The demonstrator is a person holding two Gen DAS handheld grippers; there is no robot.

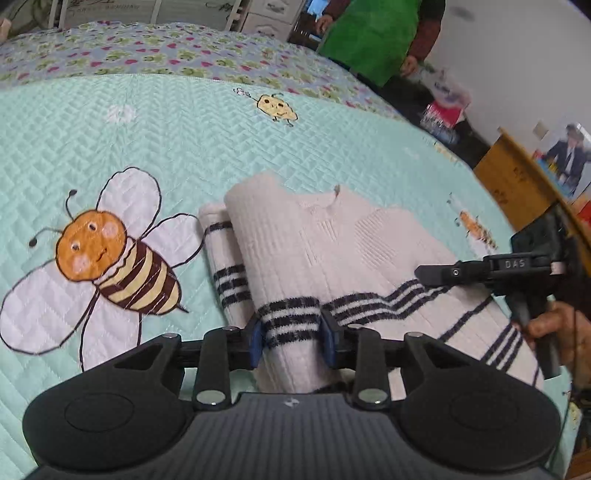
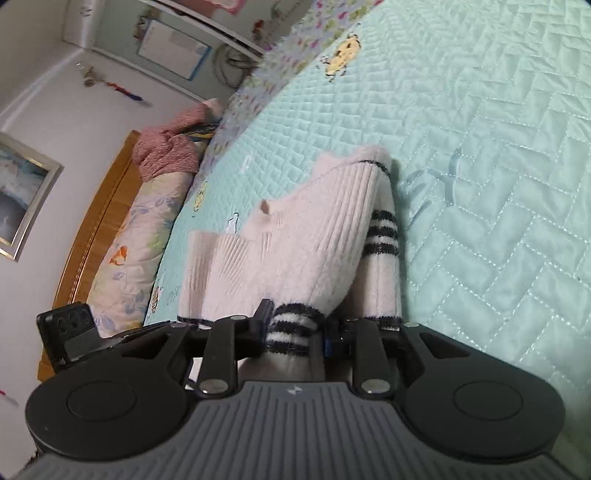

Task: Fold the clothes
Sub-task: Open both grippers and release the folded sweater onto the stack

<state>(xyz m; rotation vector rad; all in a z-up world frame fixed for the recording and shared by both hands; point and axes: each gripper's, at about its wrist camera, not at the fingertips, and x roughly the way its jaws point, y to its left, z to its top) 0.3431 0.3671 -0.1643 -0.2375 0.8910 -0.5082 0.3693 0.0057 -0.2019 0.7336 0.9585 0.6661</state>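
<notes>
While the sweater (image 1: 332,258) is lying on the quilt (image 1: 166,147) of the bed, the left gripper (image 1: 291,332) is clamping a rolled, striped fold of it between its blue pads (image 1: 256,341), the jaws standing narrowly apart with the knit filling the gap. The right gripper (image 2: 295,332) is likewise pinching a banded fold of the sweater (image 2: 295,236), its jaws closed onto the cloth. In the left wrist view the right gripper (image 1: 436,275) is reaching in from the right edge over the striped hem, with a hand (image 1: 554,328) gripping its handle. The sweater is white with black stripes, is partly folded, with one sleeve (image 1: 225,266) lying alongside the body, and its collar (image 1: 328,201) is pointing away from the cameras. A printed bee (image 1: 110,258) is sitting on the quilt just left of the sleeve. A person in a green apron (image 1: 369,33) is standing beyond the far edge of the bed. A pillow (image 2: 140,240) is lying against the wooden headboard (image 2: 99,221) in the right wrist view.
</notes>
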